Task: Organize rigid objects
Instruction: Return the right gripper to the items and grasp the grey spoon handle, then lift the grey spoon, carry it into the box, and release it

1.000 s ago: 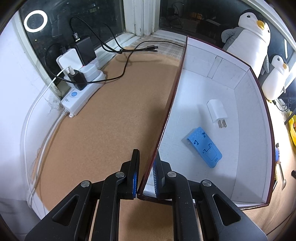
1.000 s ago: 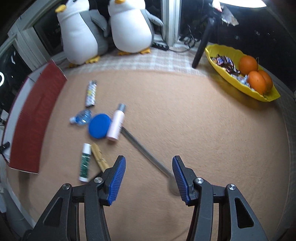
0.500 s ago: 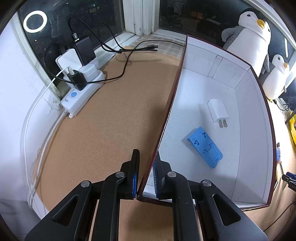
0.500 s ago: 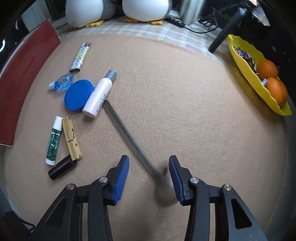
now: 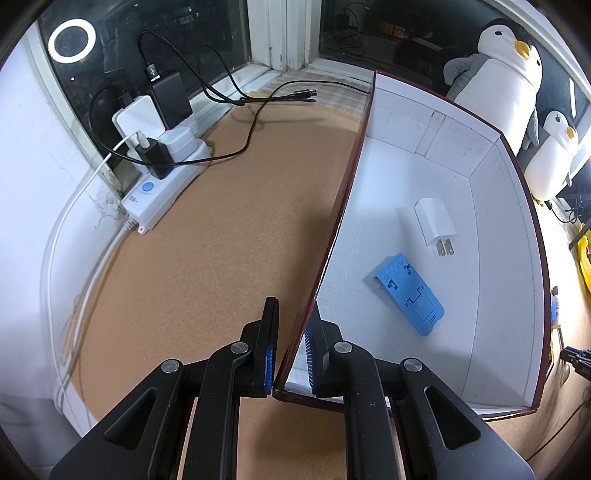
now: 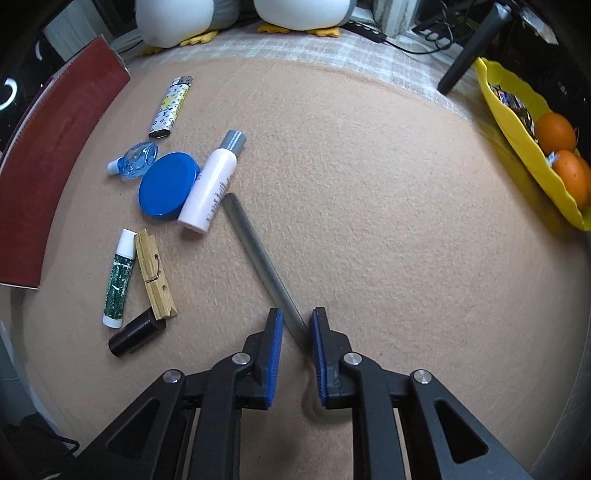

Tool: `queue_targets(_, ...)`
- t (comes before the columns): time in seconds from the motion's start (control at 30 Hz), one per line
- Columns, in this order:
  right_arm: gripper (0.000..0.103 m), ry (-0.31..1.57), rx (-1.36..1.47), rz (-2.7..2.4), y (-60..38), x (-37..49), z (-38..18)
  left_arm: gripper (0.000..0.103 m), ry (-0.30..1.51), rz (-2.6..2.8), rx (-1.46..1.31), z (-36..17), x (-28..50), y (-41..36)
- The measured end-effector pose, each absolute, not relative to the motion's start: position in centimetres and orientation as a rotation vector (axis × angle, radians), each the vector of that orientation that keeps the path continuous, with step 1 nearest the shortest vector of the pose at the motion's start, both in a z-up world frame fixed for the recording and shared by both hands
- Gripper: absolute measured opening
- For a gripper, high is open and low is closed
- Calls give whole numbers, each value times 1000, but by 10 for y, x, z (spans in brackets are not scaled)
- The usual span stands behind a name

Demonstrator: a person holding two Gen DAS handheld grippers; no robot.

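Black tongs (image 6: 297,350), blue ribbed pads (image 6: 275,354), silver screws

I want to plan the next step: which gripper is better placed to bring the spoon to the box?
Right. The right gripper is closing its jaws around the spoon handle. The left gripper is shut on the box wall.

We cannot see the spoon (image 6: 258,254) bowl behind the right gripper (image 6: 297,325); the penguin toys (image 6: 236,14) are cut off at the top edge.
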State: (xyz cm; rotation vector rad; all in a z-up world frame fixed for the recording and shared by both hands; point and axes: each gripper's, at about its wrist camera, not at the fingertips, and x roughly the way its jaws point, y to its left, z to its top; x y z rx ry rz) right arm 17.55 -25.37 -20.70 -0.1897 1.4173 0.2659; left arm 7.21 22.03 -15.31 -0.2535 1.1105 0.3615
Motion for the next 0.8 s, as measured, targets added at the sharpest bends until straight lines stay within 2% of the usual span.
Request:
queue_targets(0.1,7,1427,-154,253,-265,169,-208,12,1110,362,-253,-153,72,220)
queue_targets(0.47,7,1383,36,198,-292,147,-201,12,1111,361,-253,-154,72,221)
queue_targets(0.8,7,1261,71,247,-271,152,-145,12,1110,360,-258,-155,74,220)
